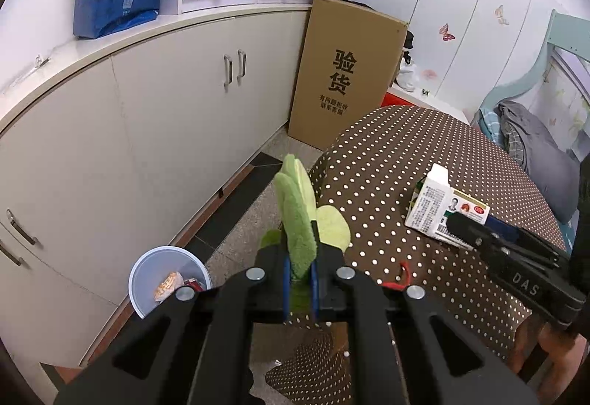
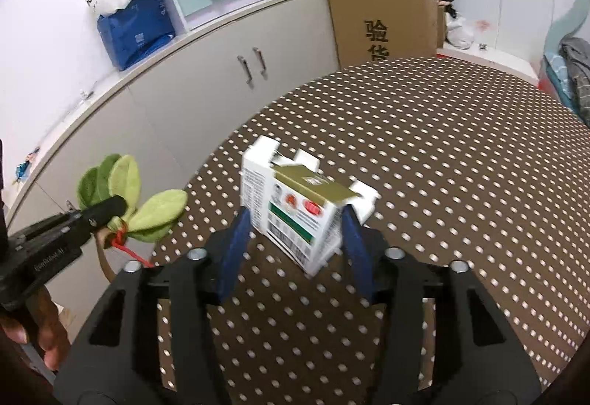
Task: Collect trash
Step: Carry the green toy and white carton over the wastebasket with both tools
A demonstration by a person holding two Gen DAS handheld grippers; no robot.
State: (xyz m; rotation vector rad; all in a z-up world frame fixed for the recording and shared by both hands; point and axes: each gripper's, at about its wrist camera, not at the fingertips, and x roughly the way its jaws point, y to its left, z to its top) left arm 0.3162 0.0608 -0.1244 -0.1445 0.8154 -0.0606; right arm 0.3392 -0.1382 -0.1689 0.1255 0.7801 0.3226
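The left gripper is clamped on the green plush leaves, probably to drop them into the blue bin at lower left; the right gripper stands apart around the carton.

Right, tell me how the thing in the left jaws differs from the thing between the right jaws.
The green plush leaves are soft and floppy; the white carton is stiff and boxy.
The leaves are clamped in the shut left gripper beyond the table's edge; the carton sits on the dotted tablecloth between the right gripper's open jaws.
The leaves carry no print; the carton carries print and a barcode.
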